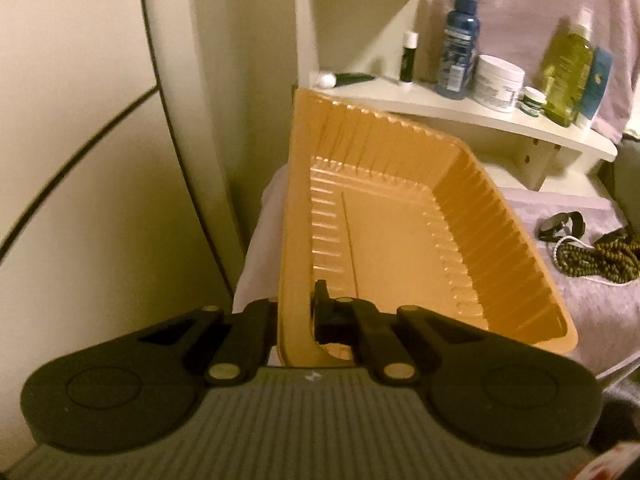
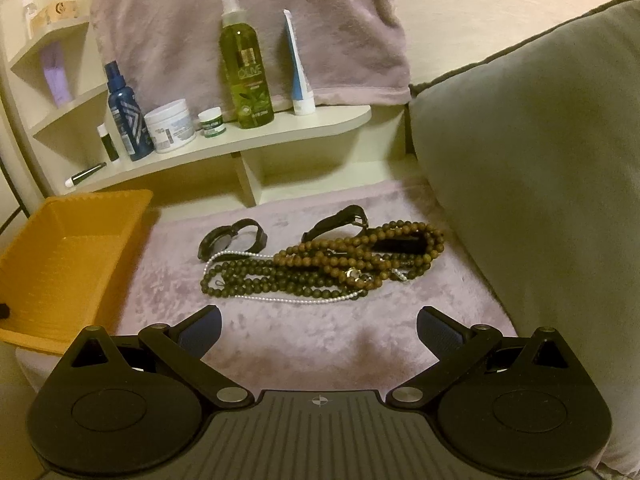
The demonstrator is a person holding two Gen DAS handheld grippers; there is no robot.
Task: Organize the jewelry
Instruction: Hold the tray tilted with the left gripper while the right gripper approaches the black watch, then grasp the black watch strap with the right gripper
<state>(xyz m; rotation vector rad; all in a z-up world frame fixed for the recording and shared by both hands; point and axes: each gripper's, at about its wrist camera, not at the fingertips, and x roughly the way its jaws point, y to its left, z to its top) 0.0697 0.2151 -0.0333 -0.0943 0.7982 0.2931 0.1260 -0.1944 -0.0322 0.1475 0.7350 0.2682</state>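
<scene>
My left gripper (image 1: 296,312) is shut on the near wall of an empty orange plastic tray (image 1: 400,232), which is tilted; the tray also shows at the left of the right wrist view (image 2: 68,256). A pile of jewelry lies on the pink fuzzy cover: brown and dark bead necklaces (image 2: 320,264), a white pearl strand (image 2: 288,299), and two black watches (image 2: 232,236) (image 2: 340,220). The beads also show in the left wrist view (image 1: 596,260). My right gripper (image 2: 320,328) is open and empty, just in front of the pile.
A white corner shelf (image 2: 240,140) behind holds bottles, jars and tubes, among them a green olive bottle (image 2: 245,68) and a blue bottle (image 2: 124,116). A large grey cushion (image 2: 540,180) stands at the right. A pink towel (image 2: 240,20) hangs behind.
</scene>
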